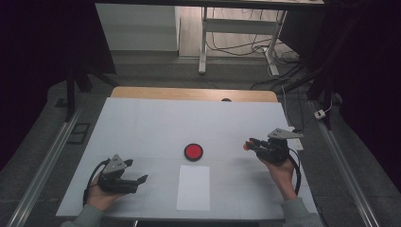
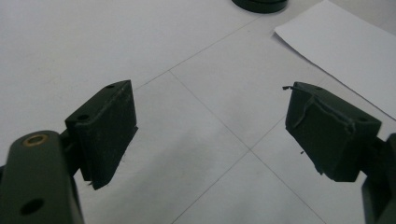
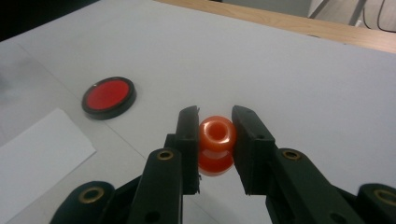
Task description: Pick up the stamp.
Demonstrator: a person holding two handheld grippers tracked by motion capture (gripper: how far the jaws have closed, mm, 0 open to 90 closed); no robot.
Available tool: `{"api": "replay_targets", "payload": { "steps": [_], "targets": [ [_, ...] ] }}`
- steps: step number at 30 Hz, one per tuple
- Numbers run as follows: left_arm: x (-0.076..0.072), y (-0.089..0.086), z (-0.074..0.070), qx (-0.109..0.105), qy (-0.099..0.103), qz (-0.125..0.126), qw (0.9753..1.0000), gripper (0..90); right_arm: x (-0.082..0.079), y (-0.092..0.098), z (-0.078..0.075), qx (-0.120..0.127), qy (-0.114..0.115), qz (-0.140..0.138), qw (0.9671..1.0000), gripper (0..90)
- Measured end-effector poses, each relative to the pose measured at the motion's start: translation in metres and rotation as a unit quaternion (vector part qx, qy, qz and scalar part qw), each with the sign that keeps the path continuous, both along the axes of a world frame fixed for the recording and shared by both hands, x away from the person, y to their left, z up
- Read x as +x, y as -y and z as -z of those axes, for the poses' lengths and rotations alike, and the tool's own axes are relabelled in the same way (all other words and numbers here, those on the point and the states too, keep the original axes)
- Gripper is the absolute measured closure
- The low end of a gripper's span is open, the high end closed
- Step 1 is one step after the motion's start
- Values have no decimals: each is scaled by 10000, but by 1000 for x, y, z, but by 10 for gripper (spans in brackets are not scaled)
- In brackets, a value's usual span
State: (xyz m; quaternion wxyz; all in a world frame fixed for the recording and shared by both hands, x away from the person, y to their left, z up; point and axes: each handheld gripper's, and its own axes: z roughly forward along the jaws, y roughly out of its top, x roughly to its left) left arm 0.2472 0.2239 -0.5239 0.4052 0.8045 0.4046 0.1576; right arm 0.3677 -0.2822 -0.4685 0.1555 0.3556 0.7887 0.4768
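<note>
My right gripper [image 3: 215,122] is shut on a small glossy orange piece [image 3: 215,144] with a hole in its top, pinched between the two black jaws above the white table. From above, that gripper [image 1: 249,144] sits at the right of the table with the orange piece [image 1: 246,146] at its tip. A red disc with a black rim [image 1: 193,152] lies flat at the table's middle, left of the held piece; it also lies off to the left as the red disc [image 3: 109,96]. My left gripper [image 1: 141,180] rests open near the front left, jaws wide apart over bare table [image 2: 201,126].
A white sheet of paper [image 1: 194,187] lies near the front edge, just below the disc; its corner [image 2: 341,51] is ahead of the left gripper. The white tabletop [image 1: 156,123] ends in a wooden strip at the back. Metal rails flank both sides.
</note>
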Motion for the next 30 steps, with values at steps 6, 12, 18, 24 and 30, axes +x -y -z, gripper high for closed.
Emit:
{"api": "replay_targets", "payload": {
  "steps": [6, 12, 18, 24, 30],
  "targets": [
    [0, 0, 0, 6, 6, -8, 10000, 165, -3, -9, -3, 41, 14, -147, 9999, 716],
    [0, 0, 0, 5, 9, -16, 10000, 165, -6, -19, -5, 79, 52, -269, 9996, 717],
    [0, 0, 0, 2, 10, -23, 10000, 165, -9, -25, -7, 218, 6, -410, 9989, 716],
    [1, 0, 0, 5, 12, -24, 10000, 165, -11, -31, -7, 262, -4, -491, 9984, 717],
    [1, 0, 1, 13, 6, -23, 10000, 166, -13, -39, -7, 279, -12, -631, 9976, 716]
  ]
}}
